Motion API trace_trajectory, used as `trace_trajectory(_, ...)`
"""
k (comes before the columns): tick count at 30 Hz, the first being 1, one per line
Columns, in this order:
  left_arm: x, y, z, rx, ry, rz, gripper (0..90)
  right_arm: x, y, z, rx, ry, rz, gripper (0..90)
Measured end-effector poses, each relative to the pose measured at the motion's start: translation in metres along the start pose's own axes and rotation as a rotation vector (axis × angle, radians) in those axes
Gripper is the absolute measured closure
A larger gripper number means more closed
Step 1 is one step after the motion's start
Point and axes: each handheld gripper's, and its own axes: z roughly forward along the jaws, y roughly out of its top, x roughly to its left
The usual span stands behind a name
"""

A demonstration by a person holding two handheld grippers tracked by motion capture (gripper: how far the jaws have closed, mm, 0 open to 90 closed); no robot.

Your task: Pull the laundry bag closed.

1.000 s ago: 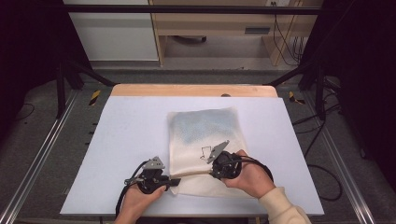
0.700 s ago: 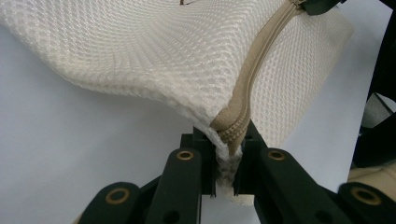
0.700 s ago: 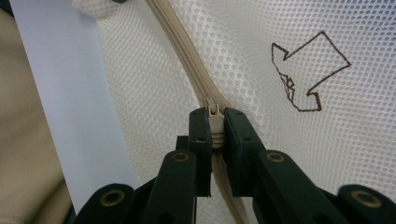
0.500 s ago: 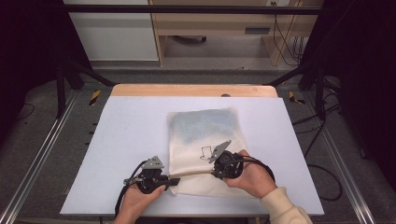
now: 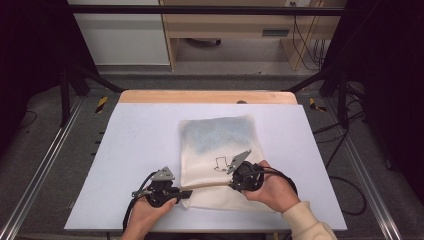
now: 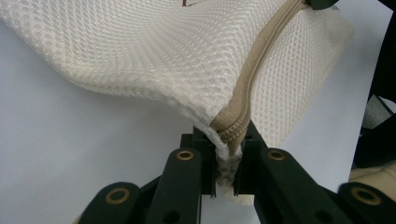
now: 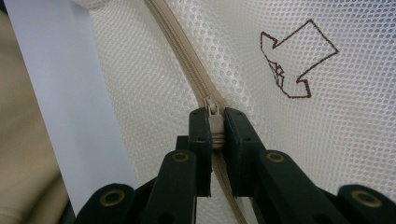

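We've got a cream mesh bag [image 5: 220,150] lying mid-table, its near edge close to the near rim of the white table [image 5: 135,145], with lots of bare surface to the left and far side. The left gripper [image 5: 186,194] is pinching the bag's near-left corner at the end of the tan zipper [image 6: 247,93]. The right gripper [image 5: 234,181] is clamped on the zipper pull [image 7: 214,114]. The right gripper view gives us the brown arrow print [image 7: 295,60] up close; from above it's just a small outline.
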Motion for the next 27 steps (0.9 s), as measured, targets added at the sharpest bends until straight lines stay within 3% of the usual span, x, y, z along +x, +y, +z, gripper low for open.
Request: trace_trajectory(27, 0.0, 0.0, 0.0, 0.001, 0.003, 0.002, 82.4, -0.007, -0.02, -0.01, -0.003, -0.02, 0.037, 82.2)
